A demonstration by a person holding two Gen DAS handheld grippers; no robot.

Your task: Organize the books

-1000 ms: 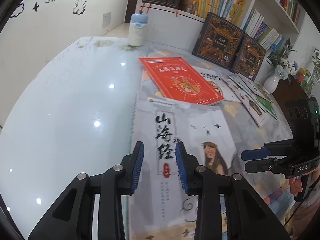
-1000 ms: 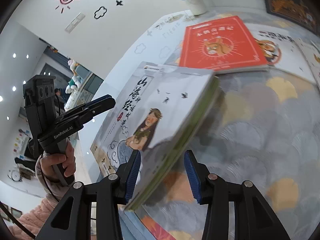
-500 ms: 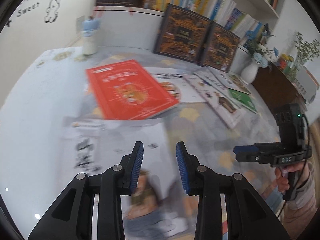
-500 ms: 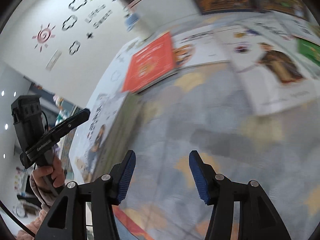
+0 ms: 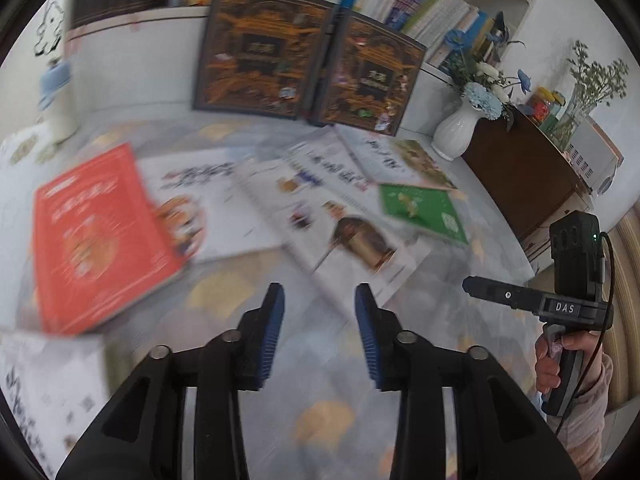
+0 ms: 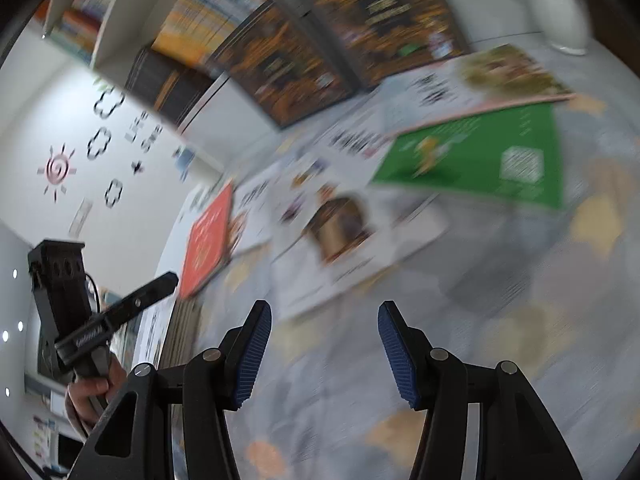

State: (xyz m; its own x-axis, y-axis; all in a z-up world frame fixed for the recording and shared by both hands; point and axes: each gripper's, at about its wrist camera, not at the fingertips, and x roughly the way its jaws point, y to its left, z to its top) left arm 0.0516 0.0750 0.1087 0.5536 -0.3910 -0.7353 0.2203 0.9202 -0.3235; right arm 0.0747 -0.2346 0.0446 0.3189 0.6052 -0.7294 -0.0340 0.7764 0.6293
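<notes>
Blue pads: my left gripper (image 5: 319, 332) is easing its jaws apart with nothing between them; my right gripper (image 6: 324, 354) is spread wider and just as empty
White portrait book (image 5: 344, 236): lies flat just beyond my left claw, slightly to the right, and ahead of my right claw, a little left; near both, touched by neither
Red book (image 5: 96, 236): far left of the left claw, overlapping a white book (image 5: 212, 200)
Green booklet (image 6: 480, 156): farther off and right of the portrait book, tucked under another cover
Tablecloth (image 5: 328, 400): bare patch under both claws
Risk, slip: I judge a flat, thin cover gives the pads no edge, so it may skate away
Risk, drag: overlapped neighbours could shift if I pull one out
Risk, aim: everything is smeared, so I could misjudge the edge
Risk, vase (image 5: 458, 130): stands at the far right, easy to knock
</notes>
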